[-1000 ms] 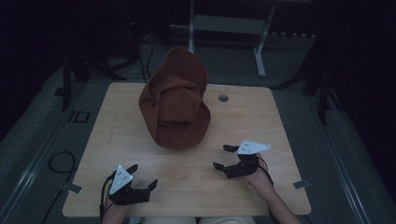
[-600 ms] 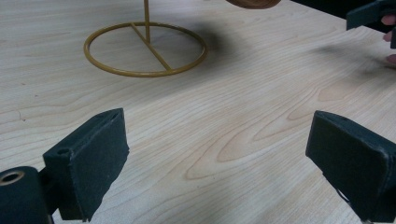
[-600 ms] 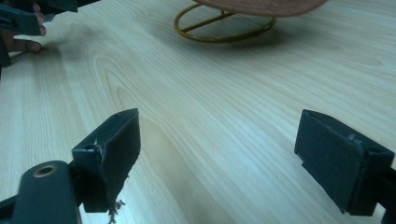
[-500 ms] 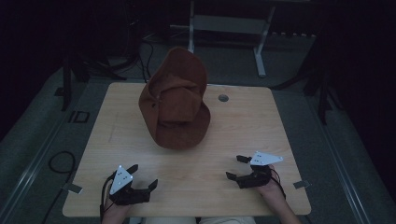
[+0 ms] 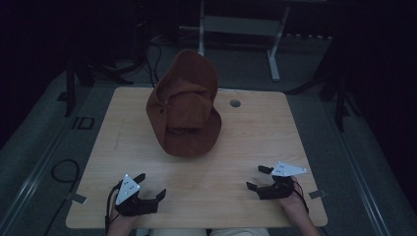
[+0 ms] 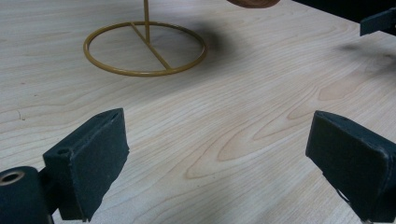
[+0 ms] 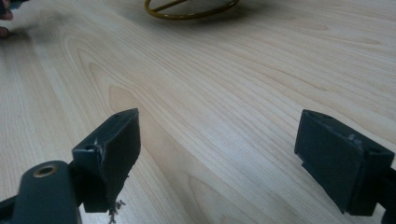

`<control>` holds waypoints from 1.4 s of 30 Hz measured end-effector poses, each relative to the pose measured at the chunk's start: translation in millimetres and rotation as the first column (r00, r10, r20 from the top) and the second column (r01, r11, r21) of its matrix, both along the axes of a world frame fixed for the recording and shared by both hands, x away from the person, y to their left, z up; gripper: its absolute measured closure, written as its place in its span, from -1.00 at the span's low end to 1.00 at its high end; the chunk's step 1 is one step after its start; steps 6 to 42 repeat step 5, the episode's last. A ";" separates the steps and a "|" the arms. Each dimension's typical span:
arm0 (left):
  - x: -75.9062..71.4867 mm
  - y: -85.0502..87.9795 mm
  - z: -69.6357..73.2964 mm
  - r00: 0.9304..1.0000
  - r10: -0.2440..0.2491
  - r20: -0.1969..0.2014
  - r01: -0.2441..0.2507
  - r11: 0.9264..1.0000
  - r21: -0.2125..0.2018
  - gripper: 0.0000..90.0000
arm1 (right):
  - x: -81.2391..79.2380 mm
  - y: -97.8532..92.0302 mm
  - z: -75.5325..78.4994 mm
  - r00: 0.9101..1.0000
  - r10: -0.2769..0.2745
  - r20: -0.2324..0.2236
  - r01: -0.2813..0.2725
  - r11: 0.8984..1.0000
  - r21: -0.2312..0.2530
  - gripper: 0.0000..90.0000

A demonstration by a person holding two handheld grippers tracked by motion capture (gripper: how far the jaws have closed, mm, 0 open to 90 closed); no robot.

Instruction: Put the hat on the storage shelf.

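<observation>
A brown felt hat (image 5: 187,110) hangs on a stand in the middle of the wooden table (image 5: 275,128). The stand's gold wire ring base (image 6: 144,49) lies flat on the wood, with the hat's brim (image 6: 252,3) just above it; the ring (image 7: 191,9) also shows in the right gripper view. My left gripper (image 5: 151,186) rests near the front left edge, open and empty, its jaws (image 6: 219,158) wide apart over bare wood. Near the front right edge my right gripper (image 5: 258,178) is open too, with nothing between its jaws (image 7: 219,154). Both are well short of the hat.
A round cable hole (image 5: 235,103) sits in the table behind the hat. A grey metal frame (image 5: 236,24) stands on the floor beyond the table, and a cable loop (image 5: 64,172) lies on the floor at the left. Bare wood lies between the grippers and the hat.
My right gripper has drawn back from near the hat toward the front right edge. The left gripper and the hat have stayed put.
</observation>
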State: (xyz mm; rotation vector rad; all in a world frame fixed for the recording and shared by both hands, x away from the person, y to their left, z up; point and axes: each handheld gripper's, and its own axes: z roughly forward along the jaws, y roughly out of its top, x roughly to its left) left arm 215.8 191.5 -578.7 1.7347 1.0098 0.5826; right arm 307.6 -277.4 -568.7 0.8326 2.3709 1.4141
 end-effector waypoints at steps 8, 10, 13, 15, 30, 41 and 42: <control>0.1 0.1 -0.1 1.000 0.000 0.000 0.000 1.000 -0.001 -0.86 | 0.5 0.4 -0.9 1.000 -0.002 -0.005 0.002 1.000 -0.010 -0.69; 0.1 0.1 -0.1 1.000 0.000 0.000 0.000 1.000 -0.001 -0.86 | 0.5 0.4 -0.9 1.000 -0.002 -0.005 0.002 1.000 -0.010 -0.69; 0.1 0.1 -0.1 1.000 0.000 0.000 0.000 1.000 -0.001 -0.86 | 0.5 0.4 -0.9 1.000 -0.002 -0.005 0.002 1.000 -0.010 -0.69; 0.1 0.1 -0.1 1.000 0.000 0.000 0.000 1.000 -0.001 -0.86 | 0.5 0.4 -0.9 1.000 -0.002 -0.005 0.002 1.000 -0.010 -0.69; 0.1 0.1 -0.1 1.000 0.000 0.000 0.000 1.000 -0.001 -0.86 | 0.5 0.4 -0.9 1.000 -0.002 -0.005 0.002 1.000 -0.010 -0.69; 0.1 0.1 -0.1 1.000 0.000 0.000 0.000 1.000 -0.001 -0.86 | 0.5 0.4 -0.9 1.000 -0.002 -0.005 0.002 1.000 -0.010 -0.69; 0.1 0.1 -0.1 1.000 0.000 0.000 0.000 1.000 -0.001 -0.86 | 0.5 0.4 -0.9 1.000 -0.002 -0.005 0.002 1.000 -0.010 -0.69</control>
